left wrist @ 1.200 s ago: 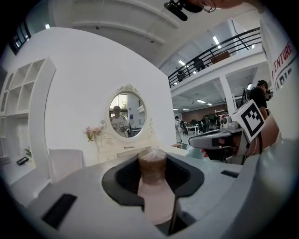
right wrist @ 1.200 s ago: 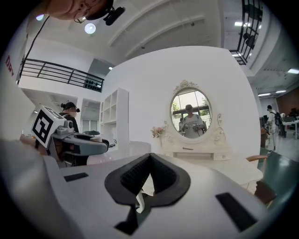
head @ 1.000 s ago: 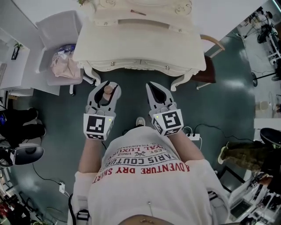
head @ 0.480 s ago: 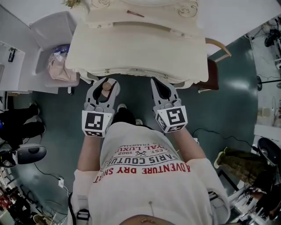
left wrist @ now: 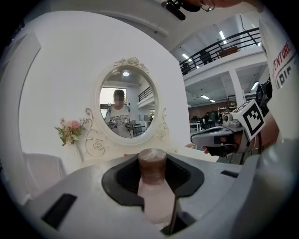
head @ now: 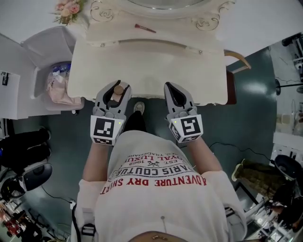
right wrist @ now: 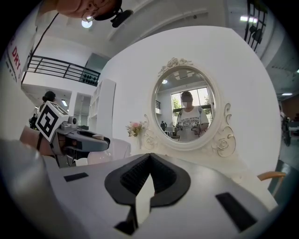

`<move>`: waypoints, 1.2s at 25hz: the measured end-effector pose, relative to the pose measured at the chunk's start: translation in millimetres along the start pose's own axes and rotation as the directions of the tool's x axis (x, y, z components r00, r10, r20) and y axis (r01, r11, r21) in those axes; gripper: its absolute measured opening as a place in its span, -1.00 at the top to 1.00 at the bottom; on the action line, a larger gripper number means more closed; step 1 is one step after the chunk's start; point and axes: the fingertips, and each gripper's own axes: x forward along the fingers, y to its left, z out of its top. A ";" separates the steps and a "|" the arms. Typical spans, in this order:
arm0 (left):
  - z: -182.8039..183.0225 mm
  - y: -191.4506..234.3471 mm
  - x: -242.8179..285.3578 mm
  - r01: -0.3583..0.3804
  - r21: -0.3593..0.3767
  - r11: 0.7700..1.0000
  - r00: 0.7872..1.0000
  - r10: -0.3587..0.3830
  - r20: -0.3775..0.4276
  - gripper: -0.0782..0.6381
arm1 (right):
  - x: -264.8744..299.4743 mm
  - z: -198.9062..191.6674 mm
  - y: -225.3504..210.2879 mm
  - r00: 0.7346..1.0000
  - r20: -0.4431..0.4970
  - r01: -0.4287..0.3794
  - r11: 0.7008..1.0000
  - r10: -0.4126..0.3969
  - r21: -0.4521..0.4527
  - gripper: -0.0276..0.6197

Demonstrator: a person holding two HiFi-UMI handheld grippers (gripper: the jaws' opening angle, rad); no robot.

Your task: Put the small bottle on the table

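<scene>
While the person stands square to the cream dressing table [head: 156, 61], the left gripper [head: 118, 87] has its jaws clamped on the small bottle [left wrist: 153, 186]. It has a pale pink body and a brown cap, and it lies along the jaws with the cap pointing to the far side, toward the oval mirror [left wrist: 125, 108]. In the head view the gripper's tips and the cap sit over the near left part of the tabletop, just past its near edge. So the pick-up is done and the carry looks as good as done. The bottle is in the grip and, by the look of it, off the surface, though its height above the top cannot be read.

Over on the right, the right gripper [head: 176, 94] sits alongside, also at the table's near edge. Its jaws meet at the tips with nothing between them, so it's a passenger on this one.

What's left is the set-down itself: lower the bottle onto the top, let the jaws part, and draw the left gripper back to the near side. The landing zone looks kind, with broad bare cream top ahead of the bottle. The thin red stick [head: 144, 28] lies well away on the far ledge under the mirror, and the pink flowers [head: 68, 8] are off at the far left corner. The edge is the one thing to watch: the bottle is close to the near rim, so a spot farther in would likely be safer.
</scene>
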 end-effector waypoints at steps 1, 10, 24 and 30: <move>0.2 9.7 12.2 0.012 0.000 1.000 1.000 -0.012 -0.003 0.42 | 13.4 1.4 -4.8 1.000 -0.003 0.008 1.000 -0.008 -0.002 0.92; -30.8 105.0 95.9 0.078 0.004 0.997 0.997 -0.078 -0.005 0.42 | 135.1 -3.7 -23.1 0.998 -0.008 0.055 0.998 -0.055 -0.017 0.92; -114.4 145.9 179.8 0.157 -0.070 0.985 0.981 -0.164 -0.102 0.42 | 214.9 -65.3 -57.0 0.991 -0.103 0.088 0.996 -0.090 -0.026 0.92; -137.6 150.2 206.7 0.145 -0.081 0.986 0.977 -0.156 -0.144 0.42 | 231.2 -70.0 -68.7 0.992 -0.093 0.087 0.995 -0.091 -0.040 0.92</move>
